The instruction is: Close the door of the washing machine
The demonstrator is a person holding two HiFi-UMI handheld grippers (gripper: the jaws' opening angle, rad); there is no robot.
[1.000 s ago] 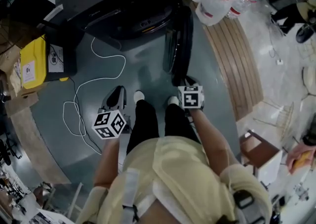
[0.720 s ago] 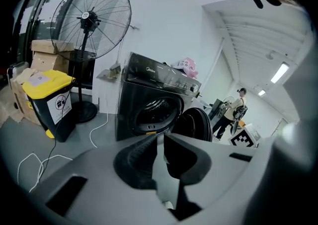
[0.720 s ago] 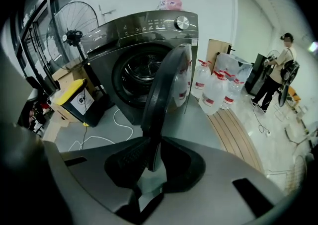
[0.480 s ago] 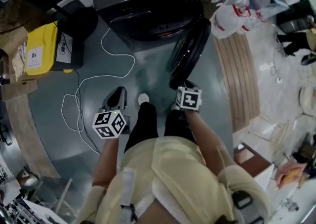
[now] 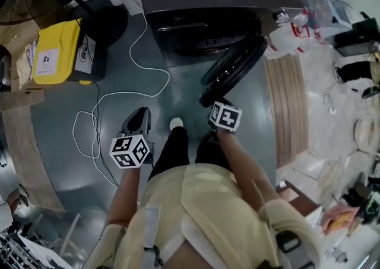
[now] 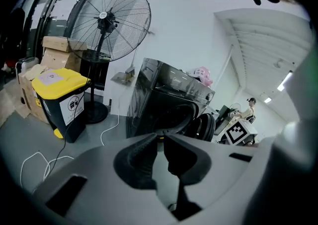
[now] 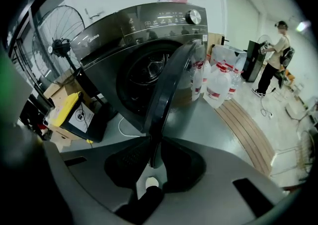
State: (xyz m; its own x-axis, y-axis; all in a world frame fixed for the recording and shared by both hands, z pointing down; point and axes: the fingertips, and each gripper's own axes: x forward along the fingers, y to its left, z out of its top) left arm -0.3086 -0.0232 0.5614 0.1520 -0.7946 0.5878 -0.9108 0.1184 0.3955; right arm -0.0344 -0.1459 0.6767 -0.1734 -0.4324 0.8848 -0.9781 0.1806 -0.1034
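- Washing machine door (image 5: 234, 67) stands ajar, swung out from the front of the dark washing machine (image 5: 202, 0).
- Head view: the door's length runs diagonally, with its free edge pointing back toward the person.
- Right gripper view: door (image 7: 166, 90) seen edge-on, upright, leaning slightly.
- Right hand-held gripper (image 5: 209, 101) (image 7: 151, 140) pinches the door's free edge.
- Left hand-held gripper (image 5: 142, 116) (image 6: 160, 137) is pressed together and empty, low over the grey floor (image 5: 178, 92), well apart from the door.
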